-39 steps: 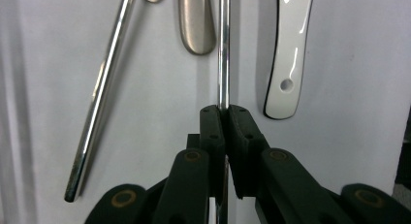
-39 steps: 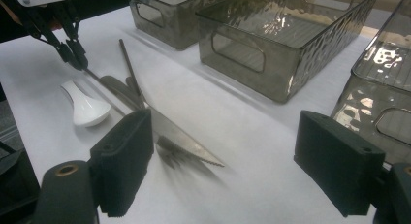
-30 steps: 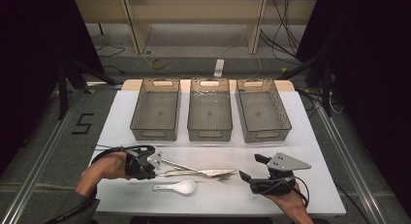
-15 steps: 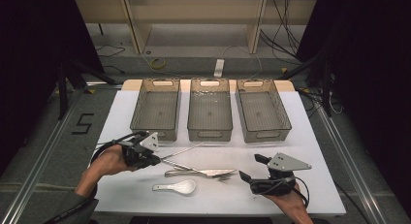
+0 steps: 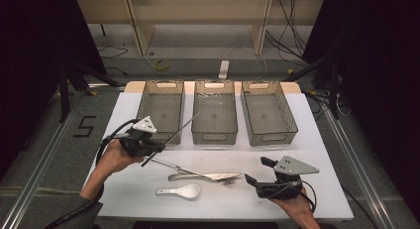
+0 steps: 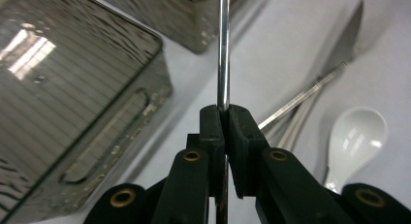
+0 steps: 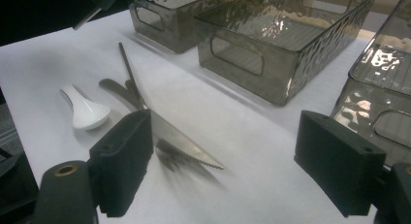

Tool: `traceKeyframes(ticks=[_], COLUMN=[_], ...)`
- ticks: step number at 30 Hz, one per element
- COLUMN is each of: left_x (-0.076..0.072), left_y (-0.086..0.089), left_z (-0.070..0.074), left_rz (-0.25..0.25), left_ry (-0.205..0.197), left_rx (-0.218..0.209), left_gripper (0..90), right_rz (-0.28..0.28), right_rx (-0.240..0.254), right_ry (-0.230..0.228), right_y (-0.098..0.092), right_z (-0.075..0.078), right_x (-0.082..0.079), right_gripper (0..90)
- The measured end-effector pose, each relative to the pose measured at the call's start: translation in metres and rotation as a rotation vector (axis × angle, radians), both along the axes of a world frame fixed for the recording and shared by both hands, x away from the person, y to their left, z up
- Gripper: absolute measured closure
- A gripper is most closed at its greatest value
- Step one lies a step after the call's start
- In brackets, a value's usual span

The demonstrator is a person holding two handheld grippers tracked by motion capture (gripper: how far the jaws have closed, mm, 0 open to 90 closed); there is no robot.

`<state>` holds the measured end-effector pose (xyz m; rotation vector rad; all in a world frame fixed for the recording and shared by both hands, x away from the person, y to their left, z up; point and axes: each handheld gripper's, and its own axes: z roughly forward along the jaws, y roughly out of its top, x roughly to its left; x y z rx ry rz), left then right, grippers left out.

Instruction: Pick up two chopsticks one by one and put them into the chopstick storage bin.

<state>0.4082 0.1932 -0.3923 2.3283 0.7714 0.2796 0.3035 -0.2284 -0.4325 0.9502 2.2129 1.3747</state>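
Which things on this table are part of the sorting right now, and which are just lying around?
In use:
- left tool, shut on the metal rod
- three grey bins

Lying about:
- knife
- white spoon
- fork
- right tool, open

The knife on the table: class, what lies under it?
Under the knife lies a fork, its tines poking out below the blade by the tip. A second metal handle runs beneath it. The blade covers the fork's middle.
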Motion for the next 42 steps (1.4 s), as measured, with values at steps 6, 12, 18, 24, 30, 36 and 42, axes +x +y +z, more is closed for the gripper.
traceKeyframes(ticks=[6,12,18,24,30,36,42], left_x=[0.011,0.024,0.037,0.051,0.066,0.079,0.093], left_y=[0.002,0.005,0.010,0.016,0.018,0.022,0.030], left_z=[0.006,0.014,0.021,0.030,0.036,0.040,0.037], left_rz=[0.061,0.115,0.167,0.214,0.244,0.281,0.325], left_ry=[-0.006,-0.030,-0.055,-0.061,-0.062,-0.075,-0.072], left_rx=[-0.045,-0.069,-0.102,-0.146,-0.128,-0.125,-0.116], left_gripper=[84.5,84.5,84.5,84.5,84.5,84.5,84.5], right_rz=[-0.002,0.006,0.005,0.007,0.008,0.007,0.009], right_rx=[-0.002,-0.009,-0.005,-0.003,-0.002,0.000,-0.002], right_ry=[0.000,0.001,-0.002,-0.004,-0.001,0.001,0.002], right_y=[0.000,0.001,0.000,0.000,0.000,0.000,0.000], right_z=[0.000,-0.001,-0.001,-0.001,-0.001,-0.001,-0.001], right_x=[0.000,0.000,0.000,-0.001,-0.001,0.000,0.000], right_gripper=[22.2,22.2,22.2,22.1,22.1,22.1,22.1])
